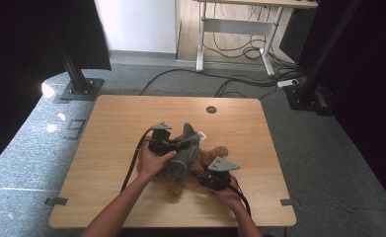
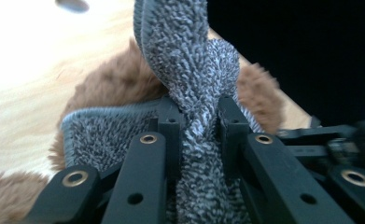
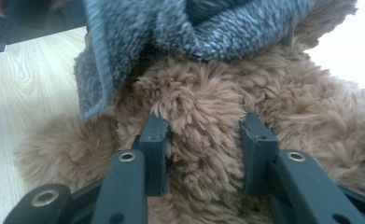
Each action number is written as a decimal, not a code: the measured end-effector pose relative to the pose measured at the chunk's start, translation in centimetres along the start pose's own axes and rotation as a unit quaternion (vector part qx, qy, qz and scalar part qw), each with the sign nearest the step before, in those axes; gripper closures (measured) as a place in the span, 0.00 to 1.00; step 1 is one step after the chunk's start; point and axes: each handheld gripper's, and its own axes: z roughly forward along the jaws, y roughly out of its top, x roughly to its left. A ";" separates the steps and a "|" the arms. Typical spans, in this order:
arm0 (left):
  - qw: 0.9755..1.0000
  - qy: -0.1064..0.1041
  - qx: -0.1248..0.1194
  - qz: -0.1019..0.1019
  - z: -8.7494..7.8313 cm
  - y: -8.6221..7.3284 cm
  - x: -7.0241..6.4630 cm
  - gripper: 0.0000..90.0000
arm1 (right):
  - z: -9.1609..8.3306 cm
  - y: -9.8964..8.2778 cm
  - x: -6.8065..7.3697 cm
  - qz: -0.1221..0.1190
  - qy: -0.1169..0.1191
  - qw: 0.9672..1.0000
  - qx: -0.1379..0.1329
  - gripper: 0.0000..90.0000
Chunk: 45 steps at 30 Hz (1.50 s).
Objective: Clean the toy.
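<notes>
Brown fluffy plush toy (image 1: 208, 159) lies near the middle of the pale wooden table (image 1: 111, 123), toward the person's side, with a grey knitted fuzzy garment (image 1: 184, 154) draped over and partly around it. In the high view the left gripper (image 1: 180, 144) comes in from the left and the right gripper (image 1: 206, 178) sits at the toy's near right side, the two close together over the toy.

The left gripper's jaws are pinched tight on a twisted fold of the grey garment (image 2: 196, 107), which rises between them like a rope; brown fur (image 2: 110, 91) shows behind it. The right gripper's jaws are pressed into a tuft of the brown toy (image 3: 203, 121), fur bulging between and around them, while the garment's ribbed hem (image 3: 101, 70) hangs across the upper part of that view and covers the toy's top.

Beyond the table lie black cables (image 1: 230, 84) on the grey carpet (image 1: 328, 148), a black stand base (image 1: 82, 89) at the far left corner, and a white-legged desk frame (image 1: 235, 27) farther back. A small round hole (image 1: 211, 109) sits near the table's far edge.
</notes>
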 end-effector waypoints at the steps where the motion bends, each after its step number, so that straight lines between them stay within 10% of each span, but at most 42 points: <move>1: 1.000 -0.008 0.001 -0.016 0.2 -0.3 0.5 0.84 | 0.0 0.0 0.0 -0.001 0.000 1.000 0.002 0.66; 5: 0.999 -0.022 -0.003 -0.042 0.1 -1.4 1.5 0.85 | 0.0 0.1 0.1 -0.005 0.004 1.000 0.006 0.64; 9: 1.000 -0.004 -0.002 -0.021 0.0 -2.0 0.9 0.85 | -0.3 0.3 0.3 0.000 0.005 1.000 0.008 0.55; 15: 1.000 -0.001 -0.008 -0.018 -0.3 -2.9 0.4 0.86 | -2.7 1.0 -0.9 0.061 0.020 0.998 -0.011 0.54; 27: 0.999 0.003 -0.041 0.008 -1.5 -5.4 -1.2 0.86 | -6.7 2.7 -3.1 0.116 -0.087 0.988 -0.055 0.33; 33: 0.998 -0.003 -0.055 0.009 -1.9 -6.4 -1.6 0.87 | -5.2 2.8 -4.8 0.151 -0.063 0.986 -0.014 0.29; 40: 0.998 -0.023 -0.054 -0.013 -2.6 -6.5 -1.5 0.86 | -3.3 1.5 -4.2 0.151 -0.006 0.988 -0.003 0.63; 45: 0.998 -0.036 -0.053 -0.008 -3.8 -5.4 -2.5 0.86 | -3.9 1.6 -3.4 0.108 -0.008 0.994 -0.017 0.68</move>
